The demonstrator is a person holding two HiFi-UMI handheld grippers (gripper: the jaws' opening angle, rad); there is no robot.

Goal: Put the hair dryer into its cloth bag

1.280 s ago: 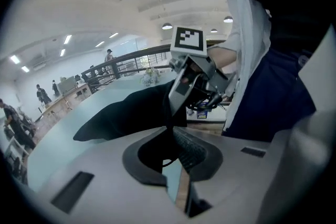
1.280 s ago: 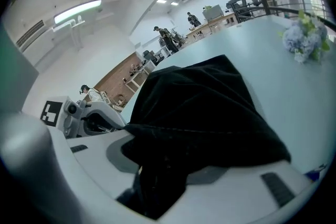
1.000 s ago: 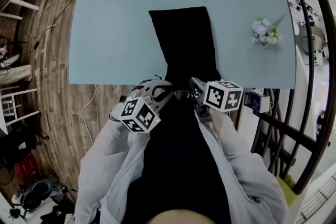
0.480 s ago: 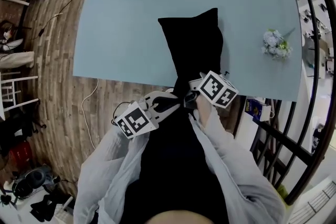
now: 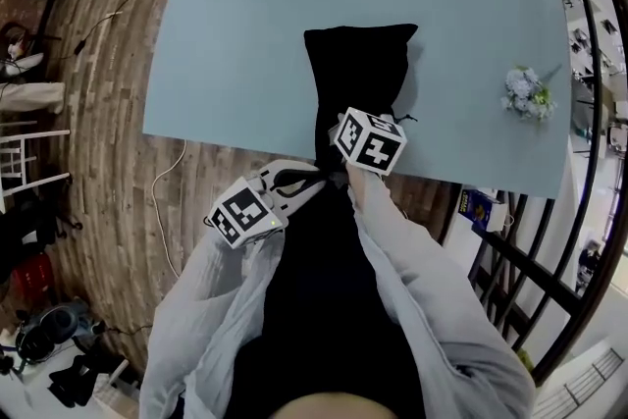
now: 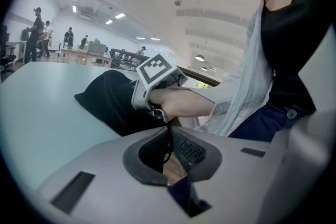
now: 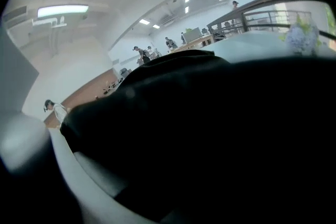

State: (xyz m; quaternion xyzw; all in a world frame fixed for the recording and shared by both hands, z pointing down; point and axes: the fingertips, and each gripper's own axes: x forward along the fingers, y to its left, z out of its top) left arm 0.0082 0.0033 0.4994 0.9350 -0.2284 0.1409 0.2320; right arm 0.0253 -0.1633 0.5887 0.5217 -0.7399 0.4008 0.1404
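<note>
Black cloth bag (image 5: 358,83) | long axis near-far | gathered neck toward person

Cord (image 6: 168,136) lies between the left gripper (image 5: 319,178) fingers (image 6: 191,150), at the desk's (image 5: 245,34) near edge. Cloth bag (image 5: 358,78) on desk, just ahead-right of fingers. Flower bunch (image 5: 527,95) on desk, well right of fingers, apart from bag.

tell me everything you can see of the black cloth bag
Soft, matte black fabric, the cloth bag lies on the blue table, broad at its far end and bunched into a narrow neck at the near edge. Its drawstring runs from the neck into the left gripper, whose jaws pinch it. The right gripper sits over the neck; its grip cannot be made out.
</note>
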